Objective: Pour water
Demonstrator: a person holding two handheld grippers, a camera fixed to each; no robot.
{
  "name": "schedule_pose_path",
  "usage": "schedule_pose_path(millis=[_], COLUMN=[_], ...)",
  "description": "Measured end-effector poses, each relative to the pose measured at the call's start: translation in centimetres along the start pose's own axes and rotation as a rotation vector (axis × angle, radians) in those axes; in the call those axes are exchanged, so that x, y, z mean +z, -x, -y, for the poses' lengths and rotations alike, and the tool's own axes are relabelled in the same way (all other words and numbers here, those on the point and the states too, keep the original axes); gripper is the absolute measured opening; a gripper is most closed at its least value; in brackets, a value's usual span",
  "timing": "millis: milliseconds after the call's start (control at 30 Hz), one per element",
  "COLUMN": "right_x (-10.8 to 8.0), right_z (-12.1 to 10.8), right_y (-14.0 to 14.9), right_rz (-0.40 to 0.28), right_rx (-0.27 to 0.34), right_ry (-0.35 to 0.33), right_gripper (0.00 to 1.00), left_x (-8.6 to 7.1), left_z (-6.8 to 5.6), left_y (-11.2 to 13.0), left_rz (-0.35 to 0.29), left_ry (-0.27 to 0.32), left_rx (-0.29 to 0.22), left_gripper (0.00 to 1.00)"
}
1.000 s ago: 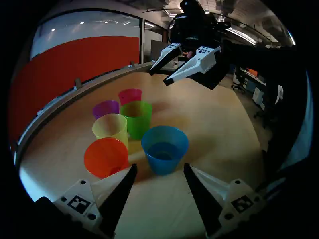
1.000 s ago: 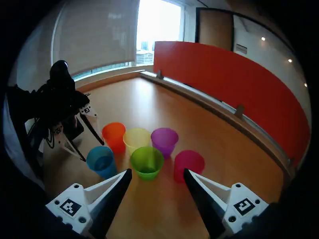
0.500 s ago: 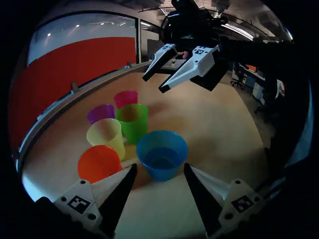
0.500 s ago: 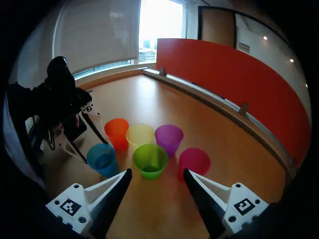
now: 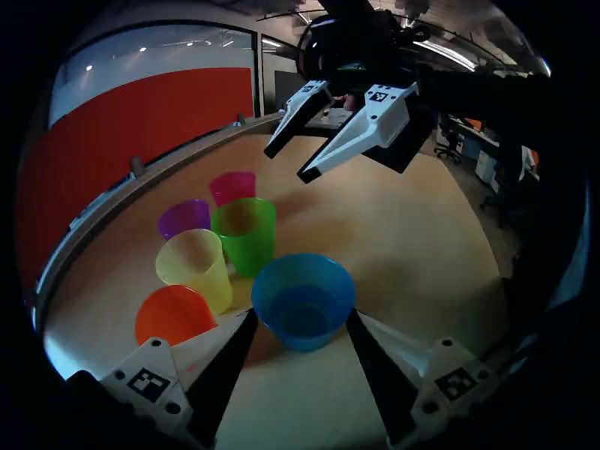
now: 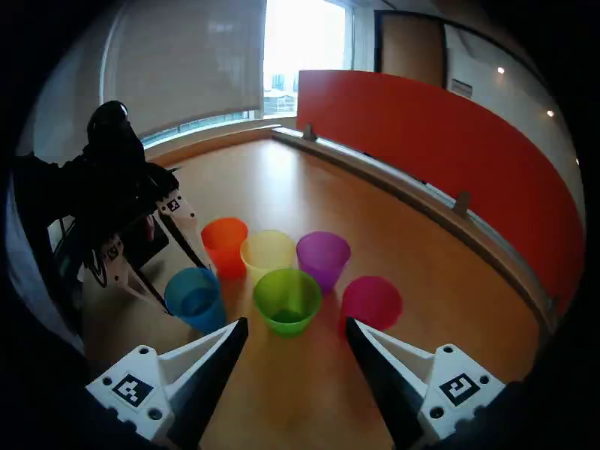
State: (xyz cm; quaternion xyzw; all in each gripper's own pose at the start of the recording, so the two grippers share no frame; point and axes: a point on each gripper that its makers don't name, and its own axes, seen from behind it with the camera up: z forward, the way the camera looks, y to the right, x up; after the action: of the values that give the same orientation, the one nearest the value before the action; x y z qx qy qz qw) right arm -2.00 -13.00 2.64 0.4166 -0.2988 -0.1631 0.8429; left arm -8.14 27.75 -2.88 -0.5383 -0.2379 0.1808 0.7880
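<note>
The blue cup stands upright on the tabletop, away from the red partition edge, straight ahead of the open, empty left tongs, which are nearer than the open, empty right tongs.

1. In the right gripper view I get strong daylight from the window far behind the blue cup; the pane is blown out white.
2. My left gripper view is dimmer, lit by ceiling strips above and beyond the blue cup.
3. There, soft shadows lie on the counter right of the blue cup.
4. Both views bend hard at the edges; the red panel behind the blue cup curves.
</note>
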Motion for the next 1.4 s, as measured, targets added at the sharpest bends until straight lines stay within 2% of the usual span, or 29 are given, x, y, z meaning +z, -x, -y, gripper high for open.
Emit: schedule_pose_path(millis=[600, 767, 1000, 1400], right_x=[0.2, 0.2, 0.1, 0.2], right_z=[0.0, -0.1, 0.0, -0.1], right_y=[0.3, 0.4, 0.3, 0.3], right_rz=[0.004, 0.004, 0.004, 0.005], right_rx=[0.003, 0.005, 0.002, 0.001], right_ry=[-0.003, -0.001, -0.004, 0.001], right_gripper=[1.00, 1.00, 1.00, 1.00], left_x=[1.8, 1.8, 1.7, 1.2], left_z=[-0.1, 0.0, -0.1, 0.0], left_y=[-0.8, -0.7, -0.6, -0.5], left_rz=[-0.005, -0.004, -0.015, -0.016], left_ry=[0.005, 0.010, -0.001, -0.005], left_rx=[-0.004, -0.016, 0.016, 0.008], left_gripper=[0.87, 0.85, 0.84, 0.84])
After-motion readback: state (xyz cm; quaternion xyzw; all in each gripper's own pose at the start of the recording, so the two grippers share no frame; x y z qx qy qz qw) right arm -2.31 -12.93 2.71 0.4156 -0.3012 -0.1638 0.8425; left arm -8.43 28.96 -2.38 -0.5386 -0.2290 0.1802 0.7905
